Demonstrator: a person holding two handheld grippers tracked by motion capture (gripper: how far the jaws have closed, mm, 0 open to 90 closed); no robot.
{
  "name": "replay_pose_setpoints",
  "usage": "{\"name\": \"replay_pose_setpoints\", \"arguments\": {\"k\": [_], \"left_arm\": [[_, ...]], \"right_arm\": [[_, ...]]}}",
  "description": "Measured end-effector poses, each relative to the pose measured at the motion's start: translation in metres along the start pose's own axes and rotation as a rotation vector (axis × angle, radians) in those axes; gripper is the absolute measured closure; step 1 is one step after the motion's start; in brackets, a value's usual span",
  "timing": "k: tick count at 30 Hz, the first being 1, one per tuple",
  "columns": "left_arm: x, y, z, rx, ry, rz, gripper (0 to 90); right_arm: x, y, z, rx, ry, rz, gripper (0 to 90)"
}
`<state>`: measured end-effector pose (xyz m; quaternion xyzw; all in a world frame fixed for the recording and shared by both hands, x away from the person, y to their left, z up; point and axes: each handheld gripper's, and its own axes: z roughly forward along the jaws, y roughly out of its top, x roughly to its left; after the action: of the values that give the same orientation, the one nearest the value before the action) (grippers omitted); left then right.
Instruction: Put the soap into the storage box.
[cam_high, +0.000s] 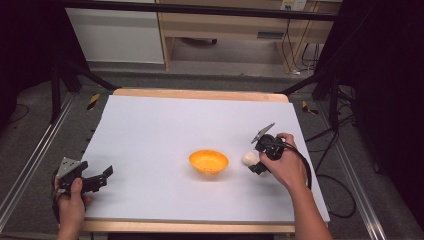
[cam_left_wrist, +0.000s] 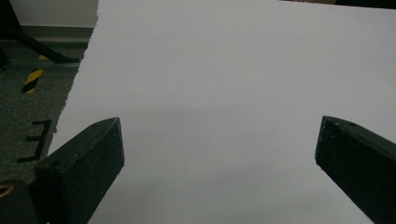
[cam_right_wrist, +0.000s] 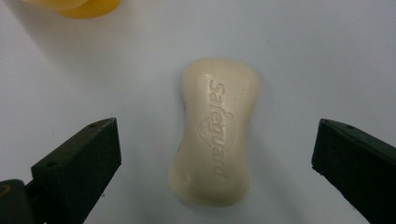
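Cream soap bar (cam_right_wrist: 215, 133) flat on white sheet (cam_high: 165, 125), just right of orange bowl (cam_high: 208, 161) | right gripper (cam_right_wrist: 215, 154) jaws wide, straddling bar, no contact | left gripper (cam_high: 95, 179) spread, empty | risk: slick bar may squirt or twist if pinched off-centre

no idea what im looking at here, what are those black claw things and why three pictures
There is no robot here. A person stands at a table and holds a hand tool in each hand; each tool ends in two black jaws.

The high view looks down from above. It shows the left gripper over bare white table, an orange bowl in the middle, and the right gripper by a cream bar of soap.

The other two pictures come from small cameras riding on the tools. In the right gripper view, the soap lies flat between wide-open jaws, which do not touch it. In the left gripper view the jaws are open too. Nothing is held.
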<state>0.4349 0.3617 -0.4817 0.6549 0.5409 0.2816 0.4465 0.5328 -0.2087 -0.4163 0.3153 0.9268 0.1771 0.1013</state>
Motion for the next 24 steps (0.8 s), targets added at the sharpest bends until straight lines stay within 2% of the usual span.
{"name": "replay_pose_setpoints", "arguments": {"k": [7,13,18,19,24], "left_arm": [[0.000,0.000,0.000,0.000,-0.001,0.000,0.8],[0.000,0.000,0.000,0.003,-0.001,-0.003,0.8],[0.000,0.000,0.000,0.003,-0.002,-0.001,0.8],[0.000,0.000,0.000,0.003,-0.003,-0.002,0.8],[0.000,0.000,0.000,0.003,-0.002,-0.003,0.8]], "right_arm": [[0.001,0.006,0.008,0.026,0.007,-0.008,6.6],[0.001,0.010,0.013,0.049,0.015,0.007,22.9],[-0.001,0.011,0.019,0.071,-0.013,0.042,29.9],[-0.001,0.013,0.022,0.083,-0.025,0.073,33.3],[-0.004,0.013,0.026,0.108,-0.021,0.100,42.2]]}}
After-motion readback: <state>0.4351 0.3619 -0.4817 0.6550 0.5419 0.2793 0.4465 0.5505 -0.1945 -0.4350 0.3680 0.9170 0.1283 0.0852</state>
